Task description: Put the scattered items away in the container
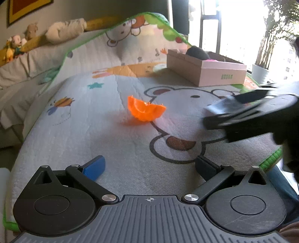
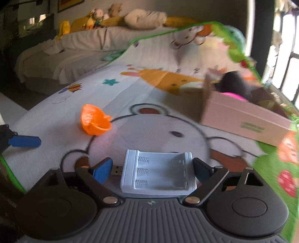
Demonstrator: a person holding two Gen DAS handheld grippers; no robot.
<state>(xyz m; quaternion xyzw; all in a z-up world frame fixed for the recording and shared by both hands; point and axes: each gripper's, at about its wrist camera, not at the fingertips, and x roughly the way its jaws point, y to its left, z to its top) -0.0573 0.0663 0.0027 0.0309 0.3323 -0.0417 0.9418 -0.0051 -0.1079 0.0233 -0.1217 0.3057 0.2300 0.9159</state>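
Right gripper (image 2: 152,169) up close, and between its two fingers sits a white battery charger (image 2: 158,172), three spring slots facing up, a USB plug poking out of its left side toward the blue pad; the right finger meets the charger's edge, the left stands just beside it, so whether it is truly clamped I cannot tell. The jaws are spread wide. Over on the left gripper (image 1: 149,167), the jaws stand well apart with nothing but the cartoon bear mat (image 1: 130,168) between them. Farther out on the mat lies a crumpled orange plastic piece (image 1: 145,110), cupped and torn-edged, alone near the bear's ear. Far right, the cardboard box (image 1: 205,69) rests at the mat's far edge, something dark and something pink already inside. Beyond it, a bed with stuffed toys (image 2: 101,16).
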